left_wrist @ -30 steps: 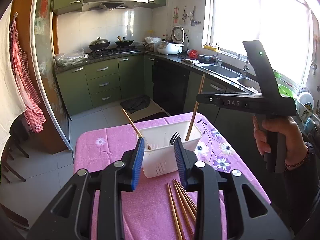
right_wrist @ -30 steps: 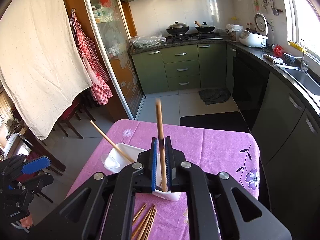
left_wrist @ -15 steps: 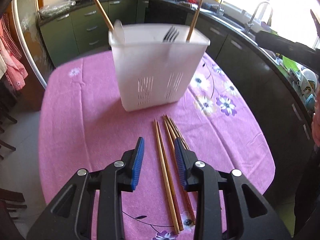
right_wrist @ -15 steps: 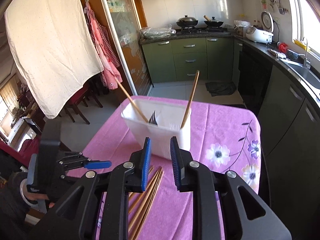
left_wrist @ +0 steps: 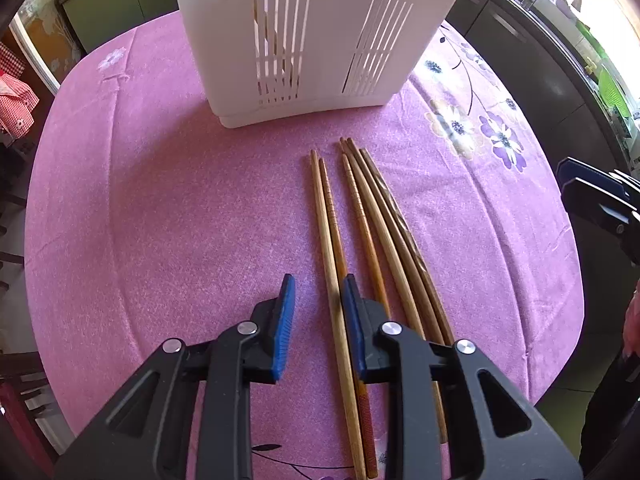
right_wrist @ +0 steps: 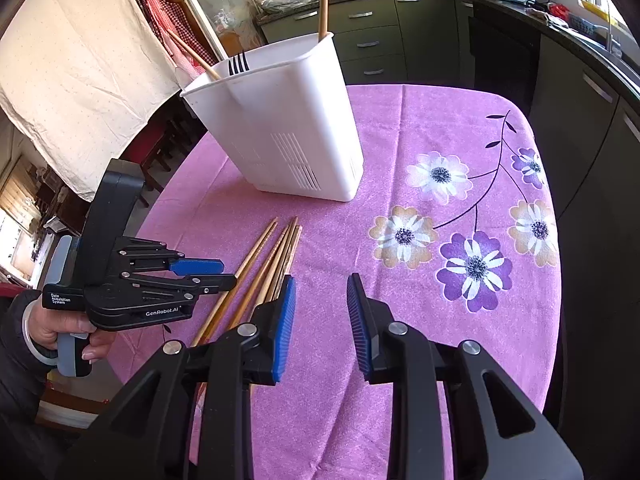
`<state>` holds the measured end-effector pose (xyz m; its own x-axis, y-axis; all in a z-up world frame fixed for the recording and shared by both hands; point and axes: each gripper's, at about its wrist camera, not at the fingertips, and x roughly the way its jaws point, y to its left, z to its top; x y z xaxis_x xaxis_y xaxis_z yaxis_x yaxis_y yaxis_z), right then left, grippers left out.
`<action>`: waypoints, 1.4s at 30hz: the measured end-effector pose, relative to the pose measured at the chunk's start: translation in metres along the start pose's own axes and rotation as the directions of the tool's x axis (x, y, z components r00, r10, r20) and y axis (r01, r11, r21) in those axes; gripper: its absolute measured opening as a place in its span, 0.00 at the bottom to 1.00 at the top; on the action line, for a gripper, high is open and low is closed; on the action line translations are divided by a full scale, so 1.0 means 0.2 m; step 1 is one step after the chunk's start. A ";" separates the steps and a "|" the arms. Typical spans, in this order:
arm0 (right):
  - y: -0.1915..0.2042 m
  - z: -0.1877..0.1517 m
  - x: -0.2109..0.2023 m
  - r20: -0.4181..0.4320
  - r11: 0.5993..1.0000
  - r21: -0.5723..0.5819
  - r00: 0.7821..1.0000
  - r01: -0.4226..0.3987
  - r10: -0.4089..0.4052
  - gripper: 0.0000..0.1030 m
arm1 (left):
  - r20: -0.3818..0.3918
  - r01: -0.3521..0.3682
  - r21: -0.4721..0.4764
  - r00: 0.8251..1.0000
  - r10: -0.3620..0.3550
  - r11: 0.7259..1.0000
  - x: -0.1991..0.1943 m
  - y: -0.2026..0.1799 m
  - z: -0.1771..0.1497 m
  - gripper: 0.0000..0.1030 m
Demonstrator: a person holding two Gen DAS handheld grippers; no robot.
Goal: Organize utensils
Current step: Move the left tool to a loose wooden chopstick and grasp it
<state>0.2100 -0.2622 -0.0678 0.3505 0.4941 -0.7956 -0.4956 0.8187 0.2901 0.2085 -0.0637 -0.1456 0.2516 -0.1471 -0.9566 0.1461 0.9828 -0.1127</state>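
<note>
A kitchen with green cabinets (right_wrist: 372, 36) and a dark countertop is seen behind a bench (left_wrist: 160, 208) covered in a pink flowered cloth (right_wrist: 460, 208). At the far left of the right wrist view, a pale sheet (right_wrist: 76, 80) hangs, and a sleeved hand (right_wrist: 60, 330) grips the handle of the left gripper (left_wrist: 316, 316). Its fingers (left_wrist: 283, 320) are held apart and pointed steeply down at the bench; the jaws are closing, and the palest chopstick (left_wrist: 330, 256) is seen running between them, close against the right finger, with no pad visibly pressed on it. The remaining loose chopsticks (left_wrist: 384, 232) lie side by side on the cloth just right of those fingers, partly under the right one, their tips pointing toward a white utensil caddy (left_wrist: 316, 32) that stands upright on the bench well ahead of the fingertips. In the right wrist view, a black fork (right_wrist: 238, 63) and two upright chopsticks (right_wrist: 323, 0) are seen standing in the caddy. Further right, the right gripper (right_wrist: 320, 316) is held over bare cloth, its fingers (right_wrist: 358, 316) apart and the jaws opening, with nothing between them; the chopstick bundle lies just left of its left finger, and printed flowers (right_wrist: 474, 268) lie ahead and to the right of the fingertips.
</note>
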 end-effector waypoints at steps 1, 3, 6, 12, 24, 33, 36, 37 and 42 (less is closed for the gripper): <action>-0.01 -0.01 0.00 0.000 1.000 0.003 1.000 -0.001 0.001 0.26 | 0.000 -0.011 0.005 1.000 0.011 1.000 0.00 -0.01 0.01 0.23; -0.02 -0.02 0.00 -0.003 1.000 0.007 1.000 -0.004 0.004 0.26 | -0.006 -0.019 0.005 1.000 0.019 1.000 0.01 -0.01 0.01 0.23; -0.01 -0.02 0.01 -0.012 1.000 0.009 1.000 -0.007 0.007 0.26 | -0.018 -0.024 0.002 1.000 0.024 1.000 0.01 0.01 0.02 0.23; 0.01 -0.01 0.06 -0.041 1.000 -0.001 0.999 -0.008 0.008 0.29 | -0.022 -0.041 0.034 0.999 0.042 0.999 0.03 -0.04 0.02 0.23; 0.15 -0.01 0.33 -0.182 0.999 -0.052 0.983 -0.015 0.006 0.29 | -0.008 -0.065 0.013 0.998 0.065 0.998 0.00 0.08 -0.01 0.08; 0.20 0.02 0.50 -0.254 0.999 -0.049 0.967 0.002 -0.014 0.19 | 0.007 -0.056 0.026 0.998 0.055 0.998 -0.02 0.13 -0.07 0.09; 0.21 0.03 0.52 -0.253 0.997 -0.069 0.966 0.027 -0.043 0.19 | 0.009 -0.053 0.029 0.999 0.052 0.998 -0.04 0.15 -0.09 0.09; 0.21 0.03 0.52 -0.255 0.997 -0.070 0.966 0.032 -0.049 0.19 | 0.010 -0.052 0.029 0.999 0.051 0.998 -0.05 0.16 -0.09 0.09; 0.19 0.03 0.50 -0.254 0.997 -0.065 0.965 0.051 -0.066 0.19 | 0.014 -0.050 0.029 0.999 0.050 0.998 -0.05 0.14 -0.09 0.09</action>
<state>0.2309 -0.1804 -0.1343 0.1686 0.3482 -0.9221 -0.5273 0.8223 0.2141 0.1938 -0.0319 -0.1448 0.2717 -0.0993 -0.9572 0.1612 0.9853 -0.0565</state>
